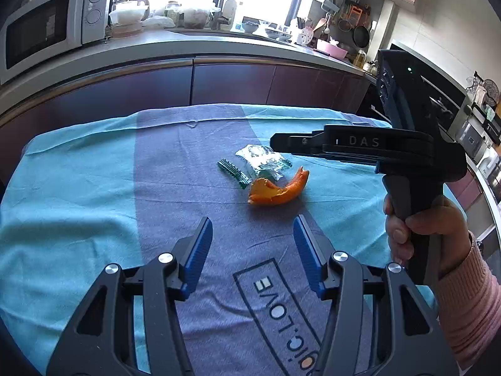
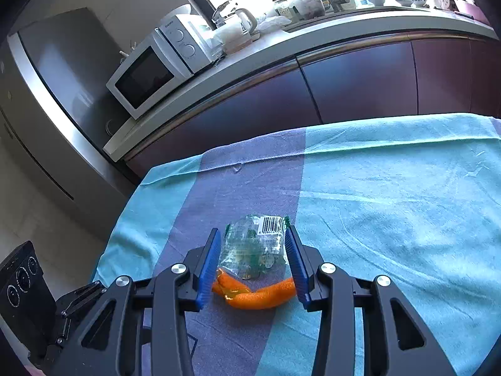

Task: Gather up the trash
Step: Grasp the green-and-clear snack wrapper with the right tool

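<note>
A clear and green plastic wrapper (image 1: 261, 164) and a piece of orange peel (image 1: 277, 188) lie together on the cloth-covered table (image 1: 94, 188). My left gripper (image 1: 253, 224) is open and empty, a short way in front of them. My right gripper (image 2: 252, 235) is open, low over the trash. The wrapper (image 2: 255, 246) lies between its blue pads (image 2: 211, 260) and the peel (image 2: 255, 294) sits just behind it. In the left wrist view the right gripper (image 1: 277, 141) comes in from the right, above the wrapper.
The table cloth is teal with a grey stripe and printed lettering (image 1: 275, 310). Behind the table runs a kitchen counter (image 1: 188, 40) with a microwave (image 1: 47, 25), a kettle (image 2: 235, 25) and dishes. A fridge (image 2: 62, 94) stands at the left. The left gripper's body (image 2: 28, 285) is at the lower left.
</note>
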The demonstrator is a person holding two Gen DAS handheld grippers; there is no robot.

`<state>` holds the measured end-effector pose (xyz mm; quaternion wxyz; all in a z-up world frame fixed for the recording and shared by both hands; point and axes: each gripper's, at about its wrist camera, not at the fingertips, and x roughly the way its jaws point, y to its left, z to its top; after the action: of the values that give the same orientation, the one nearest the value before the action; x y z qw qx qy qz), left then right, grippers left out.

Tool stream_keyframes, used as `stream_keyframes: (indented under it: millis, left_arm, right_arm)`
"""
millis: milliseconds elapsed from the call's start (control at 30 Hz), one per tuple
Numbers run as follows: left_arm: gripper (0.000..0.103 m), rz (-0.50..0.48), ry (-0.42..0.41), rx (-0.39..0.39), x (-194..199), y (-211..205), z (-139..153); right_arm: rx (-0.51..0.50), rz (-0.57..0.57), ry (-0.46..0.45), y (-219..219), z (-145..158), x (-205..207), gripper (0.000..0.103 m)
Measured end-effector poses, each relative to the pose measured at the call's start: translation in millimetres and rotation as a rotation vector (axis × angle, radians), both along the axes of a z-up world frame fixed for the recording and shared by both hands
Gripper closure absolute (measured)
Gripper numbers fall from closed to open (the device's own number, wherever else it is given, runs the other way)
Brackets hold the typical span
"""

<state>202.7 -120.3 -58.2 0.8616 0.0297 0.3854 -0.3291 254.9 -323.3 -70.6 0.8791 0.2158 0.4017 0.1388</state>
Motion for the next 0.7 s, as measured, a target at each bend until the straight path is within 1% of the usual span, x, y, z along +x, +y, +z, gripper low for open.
stream_keyframes:
  millis: [167,267,367,433,500,533,633,700]
  left_arm:
    - [0.05,-0.02,0.022,0.025,14.5,-23.6,-4.5]
    - [0.05,-0.026,0.036,0.033,19.8,-30.0,-8.6]
    - [0.05,-0.031,0.055,0.038,24.4,-34.1,-13.5]
    - [0.05,-0.037,0.068,0.042,28.4,-35.7,-16.3]
    - [0.05,-0.042,0.079,0.045,32.1,-38.7,-19.2]
    - [0.05,-0.045,0.085,0.046,33.2,-39.8,-20.4]
    - [0.05,-0.054,0.105,0.046,40.1,-44.4,-23.0]
    - [0.05,-0.055,0.117,0.045,45.5,-46.9,-25.5]
  right_arm:
    - [0.016,0.039,0.047,3.2,-9.6,12.9,0.062]
    - [0.018,0.046,0.061,3.7,-14.2,15.3,0.062]
    - [0.004,0.046,0.062,4.4,-15.8,14.7,0.062]
    - [-0.036,0.045,0.06,7.2,-15.6,13.9,0.064]
    - [-0.065,0.04,0.057,8.1,-15.8,14.6,0.07]
    - [-0.074,0.04,0.056,8.0,-16.4,14.5,0.077]
    - [-0.053,0.036,0.054,2.8,-18.7,13.2,0.087]
    - [-0.037,0.028,0.053,-0.1,-20.1,12.6,0.09]
